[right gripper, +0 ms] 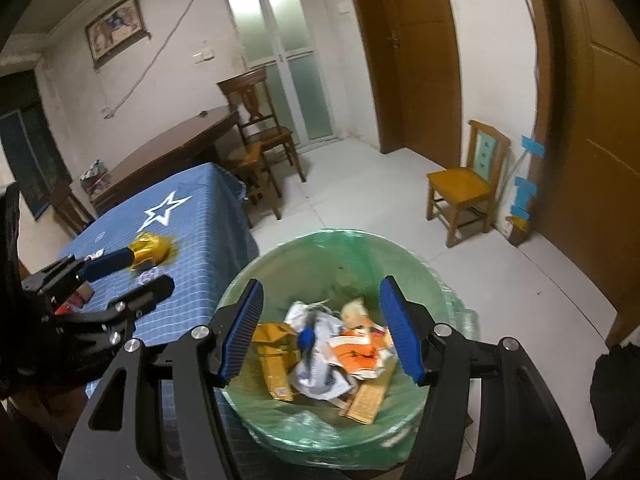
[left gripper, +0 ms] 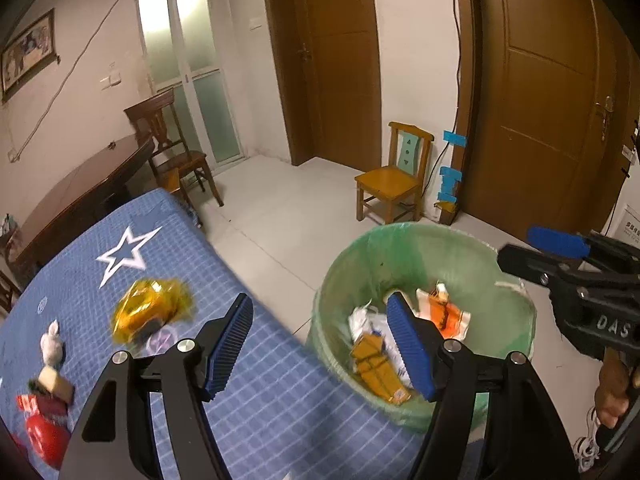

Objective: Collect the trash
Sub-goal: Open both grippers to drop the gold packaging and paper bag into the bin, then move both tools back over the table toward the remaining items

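A green-lined trash bin (left gripper: 424,240) stands on the floor beside the table and holds several wrappers and a yellow box; it fills the right wrist view (right gripper: 340,248). On the blue checked tablecloth (left gripper: 248,400) lie a gold crumpled wrapper (left gripper: 148,310), a grey tissue wad (left gripper: 52,346), a small brown piece (left gripper: 54,382) and red packaging (left gripper: 44,432). My left gripper (left gripper: 320,344) is open and empty over the table edge next to the bin. My right gripper (right gripper: 320,332) is open and empty above the bin. The gold wrapper also shows in the right wrist view (right gripper: 154,252).
A small yellow wooden chair (left gripper: 394,184) stands by the wall past the bin. A dark wooden table (left gripper: 80,196) and a dark chair (left gripper: 172,148) stand behind the blue table. Brown doors (left gripper: 560,100) line the right wall. White tiled floor (left gripper: 288,216) lies between.
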A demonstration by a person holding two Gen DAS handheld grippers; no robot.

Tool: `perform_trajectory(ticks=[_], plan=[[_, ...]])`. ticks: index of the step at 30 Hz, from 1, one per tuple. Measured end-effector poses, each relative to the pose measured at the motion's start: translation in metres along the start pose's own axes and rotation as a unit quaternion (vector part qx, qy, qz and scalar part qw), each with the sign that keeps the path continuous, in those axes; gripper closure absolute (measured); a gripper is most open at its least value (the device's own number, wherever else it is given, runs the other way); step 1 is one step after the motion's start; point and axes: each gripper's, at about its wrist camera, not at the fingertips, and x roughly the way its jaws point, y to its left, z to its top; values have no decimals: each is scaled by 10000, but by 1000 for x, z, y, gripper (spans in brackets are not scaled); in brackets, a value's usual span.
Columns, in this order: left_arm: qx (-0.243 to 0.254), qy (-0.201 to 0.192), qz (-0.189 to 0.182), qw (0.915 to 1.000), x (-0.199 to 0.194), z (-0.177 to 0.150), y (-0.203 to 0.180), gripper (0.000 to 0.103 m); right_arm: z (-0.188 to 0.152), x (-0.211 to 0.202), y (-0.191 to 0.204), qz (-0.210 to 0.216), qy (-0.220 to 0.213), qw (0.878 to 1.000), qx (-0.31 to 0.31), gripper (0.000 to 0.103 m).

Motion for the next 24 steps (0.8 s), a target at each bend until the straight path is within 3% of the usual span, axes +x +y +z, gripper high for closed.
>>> perform_trajectory(ticks=[15, 24], plan=[[-1112, -20, 292, 9934, -67, -45, 111, 29, -7, 19, 105, 761, 130, 9939, -784, 45], [-1642, -449, 632, 9834, -148, -67, 207, 25, -10, 33, 171, 1322, 310, 9837, -1176, 45]])
